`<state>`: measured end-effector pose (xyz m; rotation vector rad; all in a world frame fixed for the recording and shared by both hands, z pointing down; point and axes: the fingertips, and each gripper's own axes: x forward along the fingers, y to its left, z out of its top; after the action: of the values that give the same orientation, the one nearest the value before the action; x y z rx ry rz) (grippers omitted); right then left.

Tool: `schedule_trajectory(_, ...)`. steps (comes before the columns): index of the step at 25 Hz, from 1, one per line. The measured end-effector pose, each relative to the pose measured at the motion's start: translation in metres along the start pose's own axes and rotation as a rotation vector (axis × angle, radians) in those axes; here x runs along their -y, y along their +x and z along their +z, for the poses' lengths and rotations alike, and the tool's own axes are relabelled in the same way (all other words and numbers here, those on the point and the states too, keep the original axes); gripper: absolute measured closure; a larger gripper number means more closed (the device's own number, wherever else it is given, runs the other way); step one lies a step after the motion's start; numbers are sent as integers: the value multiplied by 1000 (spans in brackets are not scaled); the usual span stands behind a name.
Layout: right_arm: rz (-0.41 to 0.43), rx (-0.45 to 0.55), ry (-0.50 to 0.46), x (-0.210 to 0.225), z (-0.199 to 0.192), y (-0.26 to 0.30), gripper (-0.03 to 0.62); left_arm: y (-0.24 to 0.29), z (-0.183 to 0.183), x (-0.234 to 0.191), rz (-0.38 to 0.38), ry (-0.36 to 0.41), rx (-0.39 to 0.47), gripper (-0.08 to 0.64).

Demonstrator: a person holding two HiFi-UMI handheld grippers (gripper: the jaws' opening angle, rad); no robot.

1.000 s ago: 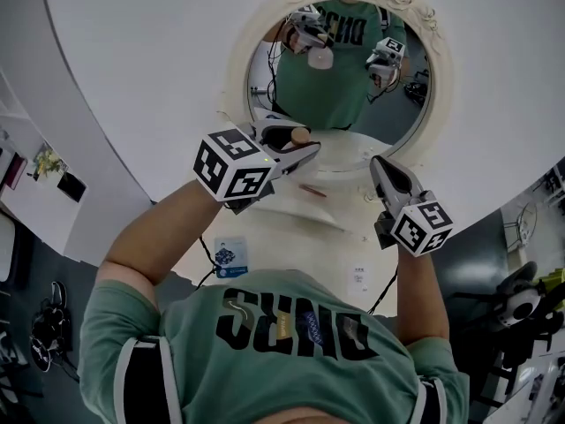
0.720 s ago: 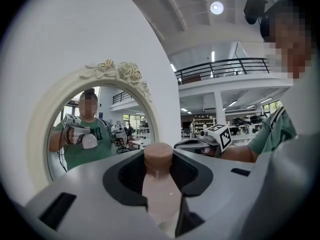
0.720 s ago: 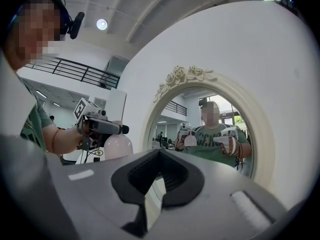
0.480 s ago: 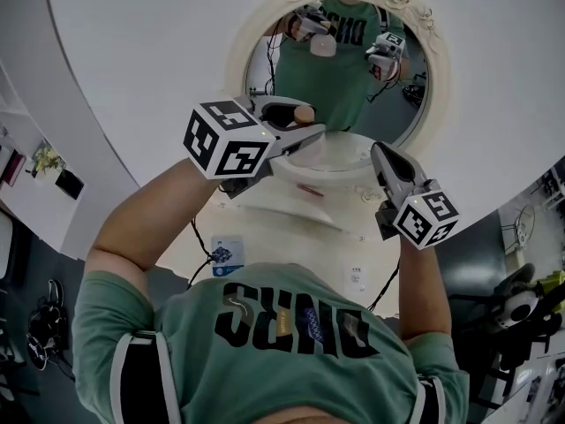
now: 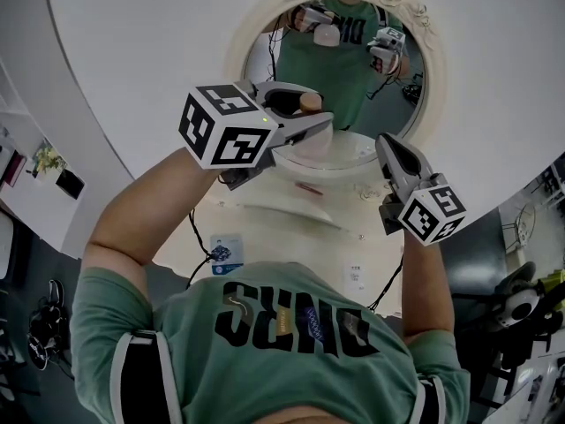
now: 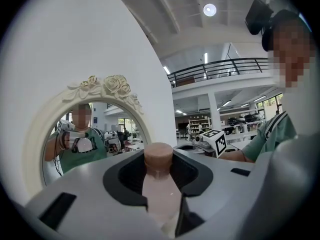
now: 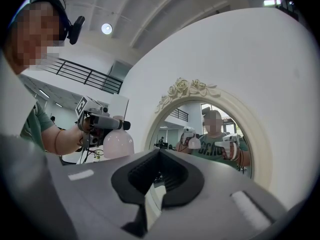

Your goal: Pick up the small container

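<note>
Since the earlier frame, our left gripper (image 5: 309,124) has risen to the lower rim of the mirror (image 5: 340,73). Its jaws clamp the small container (image 6: 159,181), a pale pink bottle with a brown cap, just below the cap, in front of the mirror. Our right gripper (image 5: 387,141), jaws together on nothing, hovers beside the mirror's lower right rim

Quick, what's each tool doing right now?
Left tool: closed on the container.
Right tool: closed, empty.
</note>
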<state>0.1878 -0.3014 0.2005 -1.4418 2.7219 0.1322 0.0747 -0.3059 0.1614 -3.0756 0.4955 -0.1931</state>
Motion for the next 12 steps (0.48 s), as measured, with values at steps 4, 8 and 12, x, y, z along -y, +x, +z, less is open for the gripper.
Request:
schedule_trajectory(4, -12, 10, 2, 2, 7, -1, 583, -2, 7, 0, 4, 8, 11, 430)
schedule_trajectory(8, -18, 9, 9, 2, 9, -2, 583, -4, 7, 0, 9, 12, 2, 430)
schedule_trajectory(12, -22, -5, 21, 3, 8, 0, 584, -4, 4, 0, 6, 6, -9, 430)
